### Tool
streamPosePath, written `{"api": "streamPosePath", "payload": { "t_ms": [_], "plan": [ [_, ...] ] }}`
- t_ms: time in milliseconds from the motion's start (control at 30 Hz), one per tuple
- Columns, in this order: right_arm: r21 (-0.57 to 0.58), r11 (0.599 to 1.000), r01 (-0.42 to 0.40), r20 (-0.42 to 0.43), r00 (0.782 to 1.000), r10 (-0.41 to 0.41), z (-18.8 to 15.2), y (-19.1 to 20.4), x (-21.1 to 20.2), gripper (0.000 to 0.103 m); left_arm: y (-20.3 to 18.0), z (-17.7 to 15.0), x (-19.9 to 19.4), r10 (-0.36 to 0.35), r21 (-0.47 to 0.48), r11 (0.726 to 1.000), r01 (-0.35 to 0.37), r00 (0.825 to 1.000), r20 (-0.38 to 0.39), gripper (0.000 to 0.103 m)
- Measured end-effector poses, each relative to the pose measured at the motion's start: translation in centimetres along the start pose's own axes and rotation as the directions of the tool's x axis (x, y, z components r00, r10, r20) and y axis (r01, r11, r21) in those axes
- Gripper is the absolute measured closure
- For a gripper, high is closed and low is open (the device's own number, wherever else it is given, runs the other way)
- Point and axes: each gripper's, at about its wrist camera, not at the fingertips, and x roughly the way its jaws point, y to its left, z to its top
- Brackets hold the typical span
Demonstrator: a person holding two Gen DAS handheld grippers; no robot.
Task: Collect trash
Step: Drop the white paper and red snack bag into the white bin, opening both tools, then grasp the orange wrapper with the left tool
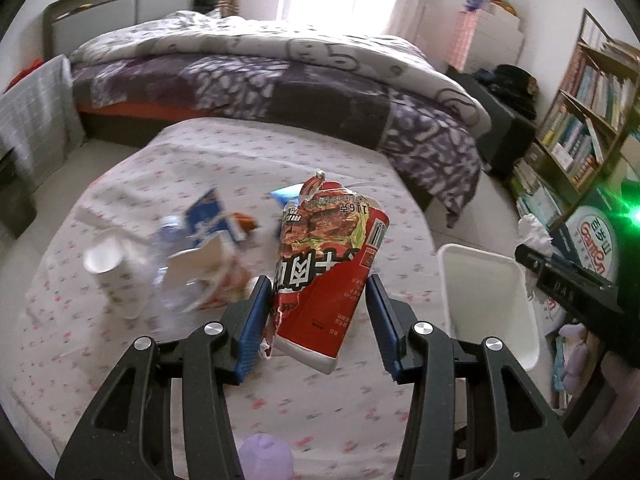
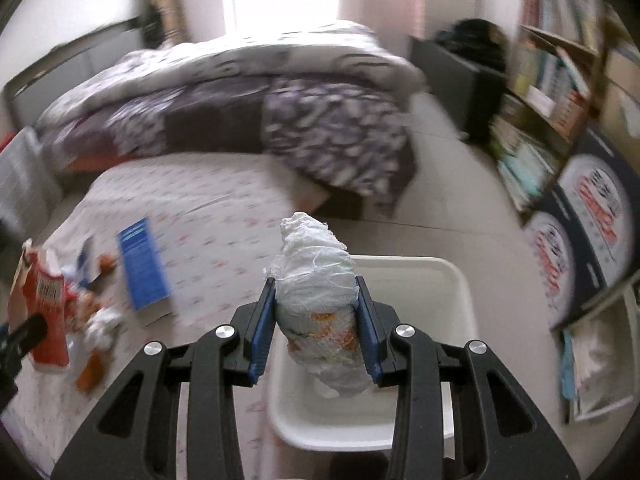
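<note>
A torn red instant-noodle cup (image 1: pixel 328 272) hangs above the flowered tablecloth, and my left gripper (image 1: pixel 318 282) is shut on it, with both blue pads pressing its sides. The same red cup (image 2: pixel 44 312) shows at the left edge of the right wrist view. My right gripper (image 2: pixel 316 280) is shut on a crumpled white wad of tissue and wrapper (image 2: pixel 316 300). It holds the wad over the open white bin (image 2: pixel 440 272), which stands beside the table. The bin (image 1: pixel 488 300) is to the right of the red cup in the left wrist view.
On the table (image 1: pixel 200 152) lie a white paper cup (image 1: pixel 112 268), a crushed clear bottle (image 1: pixel 176 280), a blue box (image 2: pixel 142 264) and orange wrappers (image 2: pixel 92 372). A bed (image 1: pixel 280 80) stands behind the table. A bookshelf (image 1: pixel 580 120) and printed cartons (image 2: pixel 592 232) are at the right.
</note>
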Motion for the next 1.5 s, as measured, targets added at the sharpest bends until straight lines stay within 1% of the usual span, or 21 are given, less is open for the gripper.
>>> {"api": "streamPosePath", "payload": {
  "t_ms": [100,233,267,333,400,500,533,567,633,867,933,967,1000,1067,1133,1200,1267,1333,1367,1433,1500],
  "plan": [
    [0.066,0.997,0.045,-0.001,0.999,-0.045,0.3,-3.0,0.2,0.064,-2.6,0.0,1.2,-0.030,0.035,0.999,0.031,1.000,-0.007,0.057],
    [0.117,0.989,0.086,-0.013,0.996,-0.085,0.5,-5.9,0.5,0.063,-5.7,-0.1,2.8,-0.068,0.072,0.995,0.069,0.997,-0.028,0.057],
    [0.127,0.988,0.093,-0.014,0.996,-0.092,0.5,-6.5,0.4,0.062,-6.4,-0.1,3.2,-0.076,0.079,0.994,0.078,0.997,-0.032,0.057],
    [0.155,0.981,0.115,-0.013,0.993,-0.115,0.6,-7.8,0.3,0.055,-8.4,-0.2,4.1,-0.099,0.100,0.990,0.103,0.994,-0.047,0.057],
    [0.180,0.975,0.133,-0.005,0.991,-0.134,0.8,-8.9,0.2,0.050,-9.7,-0.5,4.6,-0.113,0.116,0.986,0.119,0.992,-0.057,0.057],
    [0.215,0.964,0.158,0.009,0.987,-0.163,1.0,-10.6,-0.2,0.040,-11.9,-0.7,5.4,-0.132,0.146,0.979,0.141,0.989,-0.072,0.056],
    [0.230,0.959,0.166,0.014,0.985,-0.174,1.0,-11.1,-0.3,0.037,-12.7,-0.8,5.8,-0.137,0.157,0.976,0.148,0.987,-0.078,0.056],
    [0.243,0.955,0.171,0.016,0.984,-0.180,1.1,-11.7,-0.4,0.037,-13.2,-0.9,5.9,-0.141,0.163,0.975,0.152,0.987,-0.081,0.056],
    [0.260,0.949,0.180,0.014,0.982,-0.190,1.1,-12.5,-0.4,0.033,-14.6,-1.2,6.5,-0.151,0.180,0.970,0.166,0.984,-0.092,0.056],
    [0.310,0.929,0.200,0.019,0.976,-0.216,1.4,-14.7,-0.8,0.029,-18.3,-2.0,7.8,-0.181,0.228,0.952,0.206,0.975,-0.127,0.052],
    [0.322,0.924,0.205,0.018,0.975,-0.222,1.5,-15.2,-0.9,0.029,-18.8,-2.1,8.0,-0.184,0.238,0.948,0.213,0.973,-0.137,0.039],
    [0.327,0.923,0.203,0.017,0.975,-0.221,1.5,-15.3,-1.0,0.029,-19.0,-2.3,8.1,-0.189,0.239,0.946,0.218,0.972,-0.142,0.022],
    [0.331,0.923,0.198,0.015,0.977,-0.215,1.6,-15.4,-1.0,0.029,-19.1,-2.3,8.1,-0.189,0.239,0.946,0.218,0.972,-0.141,0.016],
    [0.331,0.924,0.194,0.014,0.978,-0.210,1.7,-15.2,-1.0,0.029,-19.1,-2.6,8.2,-0.169,0.254,0.946,0.201,0.975,-0.143,0.016],
    [0.321,0.929,0.185,0.014,0.980,-0.200,1.7,-14.5,-1.0,0.029,-18.7,-2.9,8.0,-0.127,0.281,0.946,0.160,0.983,-0.132,0.016],
    [0.305,0.936,0.174,0.017,0.982,-0.188,1.7,-13.5,-1.0,0.029,-18.5,-3.3,7.9,-0.111,0.288,0.946,0.145,0.985,-0.132,0.015],
    [0.282,0.946,0.158,0.020,0.985,-0.171,1.8,-12.0,-0.9,0.029,-16.9,-3.3,7.7,-0.064,0.291,0.951,0.101,0.989,-0.131,0.014],
    [0.261,0.955,0.140,0.018,0.989,-0.150,1.8,-10.5,-0.9,0.029,-15.8,-3.3,7.5,-0.040,0.292,0.953,0.077,0.991,-0.129,0.013],
    [0.250,0.960,0.129,0.016,0.990,-0.137,1.8,-9.8,-0.8,0.028,-14.5,-3.3,7.4,0.001,0.295,0.955,0.038,0.991,-0.131,0.013],
    [0.221,0.970,0.101,0.008,0.994,-0.106,1.7,-7.9,-0.6,0.026,-13.2,-3.3,7.3,0.033,0.298,0.955,0.008,0.991,-0.132,0.012],
    [0.184,0.980,0.079,0.000,0.997,-0.080,1.6,-5.8,-0.4,0.025,-10.7,-3.3,7.4,0.102,0.299,0.953,-0.055,0.985,-0.142,0.012]
  ]
}}
